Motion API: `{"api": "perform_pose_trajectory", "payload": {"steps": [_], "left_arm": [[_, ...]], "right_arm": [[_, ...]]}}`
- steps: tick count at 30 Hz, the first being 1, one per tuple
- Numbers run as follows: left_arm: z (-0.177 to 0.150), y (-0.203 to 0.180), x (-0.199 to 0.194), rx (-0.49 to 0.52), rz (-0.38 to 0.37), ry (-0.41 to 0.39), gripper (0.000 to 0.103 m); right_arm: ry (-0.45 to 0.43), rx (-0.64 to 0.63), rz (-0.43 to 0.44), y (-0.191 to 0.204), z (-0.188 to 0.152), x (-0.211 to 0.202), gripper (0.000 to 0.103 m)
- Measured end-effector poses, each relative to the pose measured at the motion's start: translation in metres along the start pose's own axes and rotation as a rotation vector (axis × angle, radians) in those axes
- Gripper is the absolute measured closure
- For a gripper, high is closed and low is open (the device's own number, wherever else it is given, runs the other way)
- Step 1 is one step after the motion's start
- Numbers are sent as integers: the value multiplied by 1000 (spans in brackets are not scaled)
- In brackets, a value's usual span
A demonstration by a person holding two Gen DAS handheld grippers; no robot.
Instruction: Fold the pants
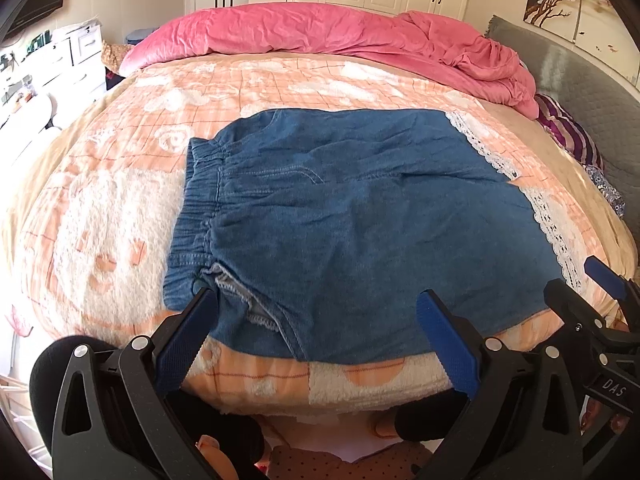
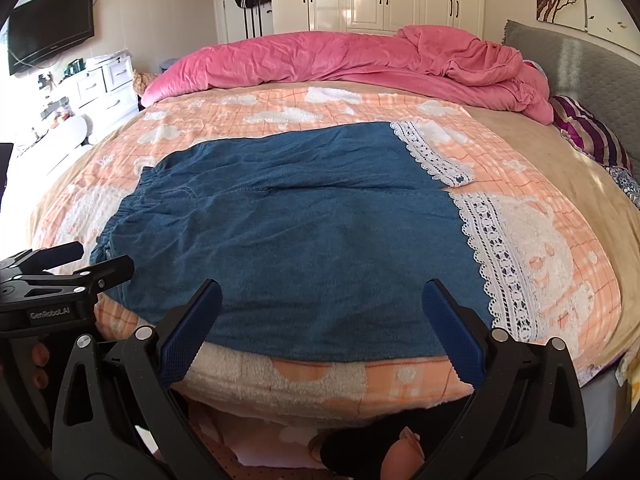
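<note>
Lying flat on the peach fleece bed [image 1: 120,240], blue lace-hemmed denim pants [image 1: 340,220]; both tongs [image 1: 316,316] [image 2: 322,304] released near its edge: shallow grip risks slippage.

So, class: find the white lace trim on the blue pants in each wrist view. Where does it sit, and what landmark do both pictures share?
Left wrist view: the lace trim runs down the right side of the blue pants, towards the picture's right edge.
Right wrist view: the lace trim lies right of centre, along the pants' right end.
Shared landmark: the pink duvet bunched across the far side of the bed.
</note>
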State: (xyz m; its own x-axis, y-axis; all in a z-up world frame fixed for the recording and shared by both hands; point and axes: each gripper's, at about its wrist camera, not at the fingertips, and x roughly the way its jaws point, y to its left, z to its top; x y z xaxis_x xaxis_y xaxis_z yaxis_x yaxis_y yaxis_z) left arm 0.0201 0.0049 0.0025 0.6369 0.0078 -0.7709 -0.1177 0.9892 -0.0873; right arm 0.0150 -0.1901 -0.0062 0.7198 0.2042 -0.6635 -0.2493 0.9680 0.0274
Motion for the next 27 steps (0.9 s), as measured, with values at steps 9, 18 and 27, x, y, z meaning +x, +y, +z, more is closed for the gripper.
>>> {"api": "perform_pose_trajectory", "payload": {"steps": [9,18,27], "left_arm": [[25,16,15,-1,4,18,4],[70,65,26,-20,64,1,4],[137,103,59,6,69,19,4]], "right_arm": [[40,-34,62,9,27,32,8],[78,-82,111,19,65,75,8],[86,-181,149,39,109,107,8]]}}
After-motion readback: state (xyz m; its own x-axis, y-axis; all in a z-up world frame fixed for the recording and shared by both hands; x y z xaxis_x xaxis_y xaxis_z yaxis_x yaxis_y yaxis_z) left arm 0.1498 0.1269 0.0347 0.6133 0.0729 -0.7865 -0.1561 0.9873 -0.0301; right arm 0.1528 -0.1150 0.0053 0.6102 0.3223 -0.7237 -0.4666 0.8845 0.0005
